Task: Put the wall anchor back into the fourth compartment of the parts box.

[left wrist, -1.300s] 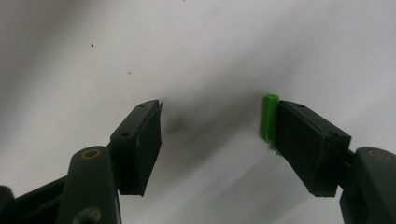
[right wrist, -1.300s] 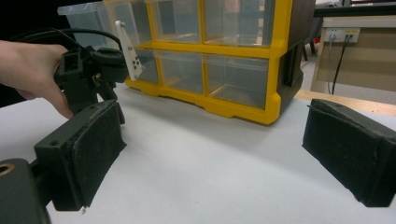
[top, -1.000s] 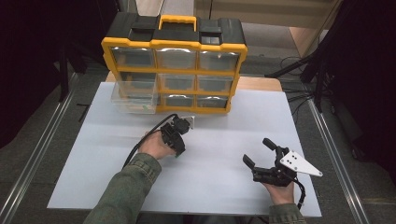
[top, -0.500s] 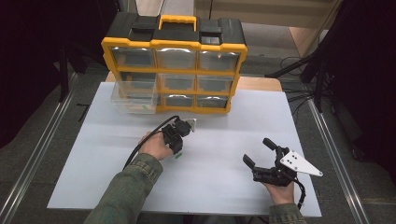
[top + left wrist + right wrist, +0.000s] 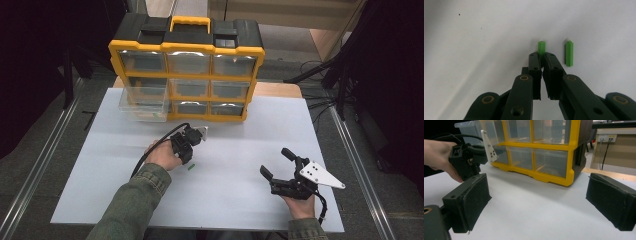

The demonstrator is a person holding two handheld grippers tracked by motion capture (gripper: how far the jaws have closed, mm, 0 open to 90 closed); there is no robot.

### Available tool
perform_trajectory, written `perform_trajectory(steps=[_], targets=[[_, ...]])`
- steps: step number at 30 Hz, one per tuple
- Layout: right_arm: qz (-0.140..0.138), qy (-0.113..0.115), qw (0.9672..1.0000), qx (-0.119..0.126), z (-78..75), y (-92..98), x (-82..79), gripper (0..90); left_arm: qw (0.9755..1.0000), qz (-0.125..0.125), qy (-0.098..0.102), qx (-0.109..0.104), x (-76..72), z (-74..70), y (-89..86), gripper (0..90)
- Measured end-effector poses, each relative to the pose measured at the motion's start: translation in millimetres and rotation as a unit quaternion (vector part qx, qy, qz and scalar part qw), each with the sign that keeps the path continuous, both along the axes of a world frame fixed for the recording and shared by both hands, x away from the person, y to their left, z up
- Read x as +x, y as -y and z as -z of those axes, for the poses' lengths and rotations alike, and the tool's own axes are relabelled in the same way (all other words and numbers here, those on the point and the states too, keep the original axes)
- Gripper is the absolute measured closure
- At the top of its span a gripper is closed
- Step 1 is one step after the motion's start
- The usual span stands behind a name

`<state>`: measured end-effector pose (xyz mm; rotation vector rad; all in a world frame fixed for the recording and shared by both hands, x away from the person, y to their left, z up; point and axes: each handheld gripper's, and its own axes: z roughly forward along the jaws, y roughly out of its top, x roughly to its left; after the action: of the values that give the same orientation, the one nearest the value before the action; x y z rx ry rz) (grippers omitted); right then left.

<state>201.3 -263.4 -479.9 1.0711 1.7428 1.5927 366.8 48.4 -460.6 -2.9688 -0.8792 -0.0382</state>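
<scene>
Currently the pulled-out clear drawer (image 5: pixel 143 104) sits at the far left of the white table (image 5: pixel 240 200), projecting from the yellow organiser (image 5: pixel 186 75). Just right of it and nearer, the left gripper (image 5: pixel 188 150) points down at the table surface. In the left gripper view its jaws are closed on a green wall plug (image 5: pixel 541 47), gripped by its near end — the plug's long axis runs straight on from the jaw tips, away from the camera.

A second green plug (image 5: pixel 569 53) lies loose on the table just to the right of the held one, parallel to it and apart from it; the high view shows a green piece (image 5: pixel 190 168) beside the left hand (image 5: pixel 162 156), likely the same item.

At the near right, well apart, the right gripper (image 5: pixel 278 164) rests with its jaws spread wide and nothing between them.

Judgement: the left gripper is much the nearer to both the drawer and the loose plug — any carry to the drawer would go far and left.
</scene>
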Motion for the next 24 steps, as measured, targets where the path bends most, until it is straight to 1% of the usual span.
perform_trajectory(steps=[4,5,7,8,9,10,11,12,13,14,15,16,17,18,19,20,22,23,24], targets=[[-0.001,-0.001,1.0,0.0,0.0,-0.5,-0.1,5.5,1.0,0.004,0.002,0.004,-2.2,-7.5,-1.3,84.2],[-0.001,-0.001,1.0,0.0,-0.1,-0.5,-0.1,5.5,0.9999,0.009,0.003,0.006,-2.2,-9.3,-1.6,84.2],[0.0,0.0,1.0,0.0,-0.1,-0.3,0.0,5.5,1.0,0.006,0.005,0.0,-3.7,-15.8,-2.5,84.2],[0.001,0.0,1.0,0.001,-0.1,-0.2,-0.1,5.6,0.9999,0.01,0.003,0.001,-3.8,-19.4,-3.0,84.2],[0.001,0.0,1.0,0.001,-0.1,-0.2,-0.1,5.5,0.9999,0.011,0.006,0.003,-4.3,-23.3,-3.5,84.2],[0.001,0.0,1.0,0.0,0.0,-0.1,0.0,5.5,0.9999,0.004,0.01,-0.001,-5.8,-25.7,-3.6,84.2],[0.001,-0.001,1.0,0.0,0.0,-0.3,0.1,5.5,0.9999,0.007,0.011,0.001,-6.1,-30.4,-4.1,84.2],[0.0,-0.001,1.0,0.0,0.0,-0.4,0.1,5.5,0.9999,0.005,0.014,-0.004,-7.2,-35.7,-4.7,84.2],[-0.001,-0.001,1.0,0.0,0.0,-0.7,0.1,5.6,0.9998,0.011,0.015,-0.002,-7.2,-39.3,-5.3,84.2],[-0.001,-0.001,1.0,0.0,0.0,-0.7,0.0,5.5,0.9998,0.008,0.017,-0.003,-8.3,-43.8,-5.1,84.2],[-0.001,-0.001,1.0,0.001,0.0,-0.7,0.1,5.5,0.9997,0.015,0.017,-0.002,-8.4,-50.3,-5.7,84.2],[-0.001,0.0,1.0,0.001,-0.1,-0.8,0.1,5.5,0.9998,0.009,0.016,-0.01,-10.0,-54.7,-5.4,84.2],[-0.001,0.0,1.0,0.001,0.0,-0.7,0.2,5.5,0.9997,0.013,0.02,-0.008,-10.6,-60.6,-5.1,84.2],[-0.001,0.0,1.0,0.0,0.0,-0.7,0.3,5.5,0.9996,0.02,0.016,-0.008,-10.6,-66.9,-5.0,84.2],[0.0,-0.001,1.0,0.0,0.1,-0.8,0.4,5.5,0.9996,0.022,0.017,-0.009,-11.4,-72.6,-4.5,84.3],[-0.001,-0.001,1.0,0.001,0.1,-1.0,0.4,5.5,0.9994,0.026,0.021,-0.006,-12.1,-78.6,-3.7,84.2],[-0.001,-0.001,1.0,0.001,0.1,-1.5,0.3,5.6,0.9993,0.03,0.024,-0.004,-12.9,-88.7,-2.5,84.3],[-0.001,-0.001,1.0,0.001,0.1,-1.6,0.3,5.6,0.9991,0.035,0.024,-0.004,-12.8,-96.4,-2.0,84.2],[-0.001,-0.002,1.0,0.001,0.2,-1.9,0.1,5.6,0.999,0.035,0.028,-0.005,-13.2,-102.0,-1.6,84.2]])
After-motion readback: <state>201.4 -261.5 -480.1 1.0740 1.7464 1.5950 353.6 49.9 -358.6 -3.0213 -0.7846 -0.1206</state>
